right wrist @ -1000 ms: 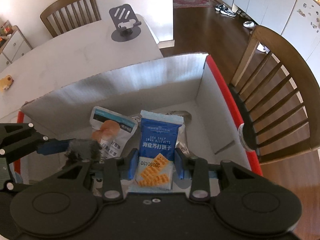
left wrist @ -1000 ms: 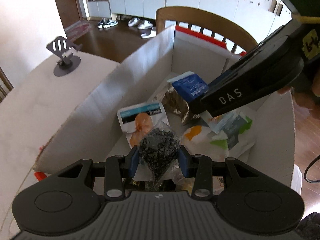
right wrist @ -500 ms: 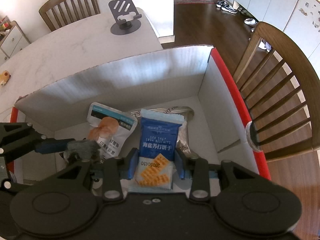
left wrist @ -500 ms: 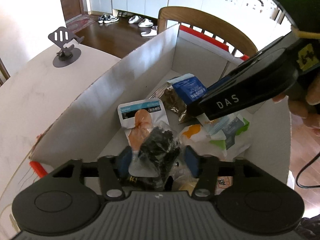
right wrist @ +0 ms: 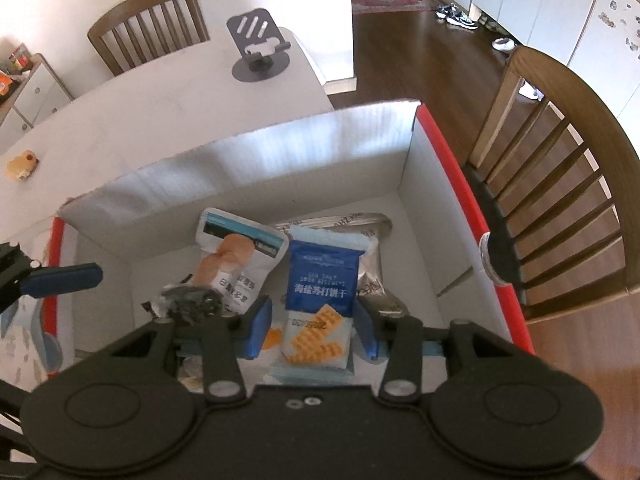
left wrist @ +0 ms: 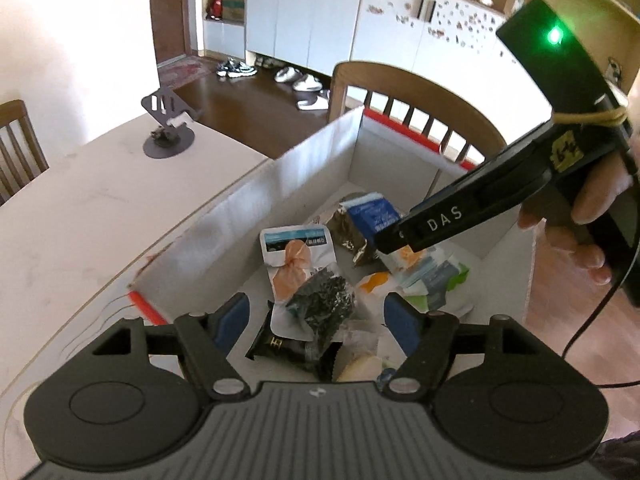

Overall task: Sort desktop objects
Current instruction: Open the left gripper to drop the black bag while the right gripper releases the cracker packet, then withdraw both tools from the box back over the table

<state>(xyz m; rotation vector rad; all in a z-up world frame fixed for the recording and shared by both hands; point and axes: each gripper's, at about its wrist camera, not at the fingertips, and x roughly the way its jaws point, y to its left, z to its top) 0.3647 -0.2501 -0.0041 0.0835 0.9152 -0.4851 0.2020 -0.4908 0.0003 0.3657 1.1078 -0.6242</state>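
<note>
A small clear plastic packet of dark, crumbly snack [left wrist: 323, 295] lies inside a white cardboard box with red-edged rims [left wrist: 280, 184], on top of other wrappers. Its long axis runs at a slant, from low near the left gripper up toward the far right. It rests partly over a white pouch printed with an orange drumstick picture [left wrist: 298, 256] and a black wrapper [left wrist: 288, 350].

The left gripper [left wrist: 316, 318] hangs over the box with its blue-padded jaws spread wide; the dark packet sits between them, touching neither pad.

The right gripper [right wrist: 314, 330] has its blue pads on either side of a blue and white packet of sea salt soda biscuits [right wrist: 320, 300]. The packet stands lengthwise along the fingers, its blue end pointing toward the far box wall. The pads sit just beside the packet's edges; whether they pinch it cannot be told.

Behind the biscuits lies a crinkled silver foil pouch [right wrist: 370, 268]. The box stands on a pale marbled table [right wrist: 140, 120]. A dark grey metal phone stand [right wrist: 258, 54] sits well beyond it. Wooden slat-back chairs [right wrist: 560, 184] surround the table.
</note>
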